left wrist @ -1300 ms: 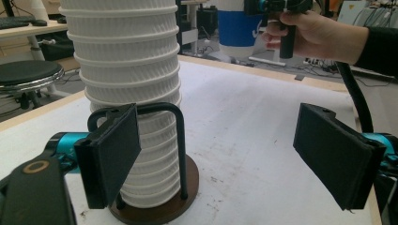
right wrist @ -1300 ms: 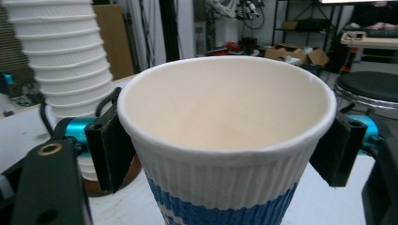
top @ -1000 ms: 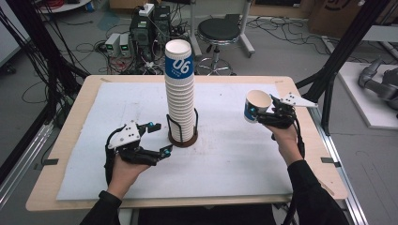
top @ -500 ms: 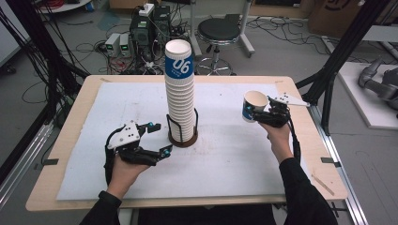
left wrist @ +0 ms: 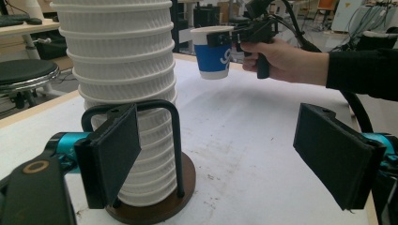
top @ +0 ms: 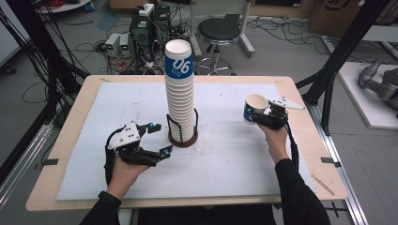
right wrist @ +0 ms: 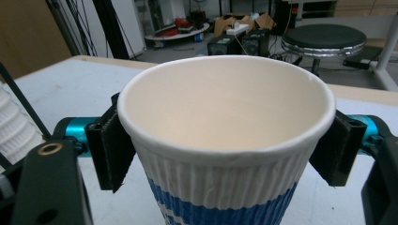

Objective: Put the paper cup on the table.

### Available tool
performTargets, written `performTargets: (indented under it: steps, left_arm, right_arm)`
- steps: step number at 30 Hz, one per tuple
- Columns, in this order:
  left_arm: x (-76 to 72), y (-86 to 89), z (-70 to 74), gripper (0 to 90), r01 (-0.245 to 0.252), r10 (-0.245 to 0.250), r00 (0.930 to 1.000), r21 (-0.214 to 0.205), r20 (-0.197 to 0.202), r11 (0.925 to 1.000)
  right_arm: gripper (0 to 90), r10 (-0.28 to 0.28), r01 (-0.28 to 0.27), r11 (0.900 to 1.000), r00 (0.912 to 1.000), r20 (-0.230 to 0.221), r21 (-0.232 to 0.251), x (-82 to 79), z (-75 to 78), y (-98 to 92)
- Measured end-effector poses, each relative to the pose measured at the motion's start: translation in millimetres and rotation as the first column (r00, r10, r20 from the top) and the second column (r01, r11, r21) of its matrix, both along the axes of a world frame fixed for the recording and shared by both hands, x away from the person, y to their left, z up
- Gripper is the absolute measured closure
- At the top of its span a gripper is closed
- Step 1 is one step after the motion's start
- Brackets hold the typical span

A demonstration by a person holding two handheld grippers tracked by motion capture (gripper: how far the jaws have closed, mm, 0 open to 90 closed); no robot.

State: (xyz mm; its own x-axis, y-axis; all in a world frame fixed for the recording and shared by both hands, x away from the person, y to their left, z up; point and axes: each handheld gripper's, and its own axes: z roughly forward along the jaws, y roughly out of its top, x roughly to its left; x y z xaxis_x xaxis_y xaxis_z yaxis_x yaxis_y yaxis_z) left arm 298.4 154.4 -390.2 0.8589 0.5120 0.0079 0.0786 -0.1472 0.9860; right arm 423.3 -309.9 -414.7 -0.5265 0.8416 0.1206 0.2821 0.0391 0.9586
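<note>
A tall stack of paper cups stands in the middle of the frame, w/ a blue top cup that says 06. The stack sits in a round brown holder w/ black wire loops, on a white sheet over the wood table.

Lower left: the left gripper is just beside the holder, jaws apart, nothing between them. A hand in a black sleeve holds it.

Right of middle: the right gripper holds one paper cup, blue band, mouth up, above the sheet, well apart from the stack.

Top of frame: a black stool, boxes and lots of cables on the floor.
</note>
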Motion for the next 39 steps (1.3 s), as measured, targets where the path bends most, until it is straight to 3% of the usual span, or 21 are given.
performTargets:
  steps: [17,39]
  left_arm:
    - [-1.5,1.6,-1.5,15.2,0.000,0.000,1.0000,-0.001,-0.004,1.0000]
    - [0.1,-0.6,-2.6,15.2,0.014,-0.014,0.9998,0.002,-0.013,0.9999]
  right_arm:
    - [21.0,-0.037,0.037,0.9993,0.9986,-0.038,-0.007,12.8,-22.3,6.4]
    - [19.1,-0.063,0.059,0.9950,0.9965,-0.054,-0.081,14.4,-25.4,6.6]
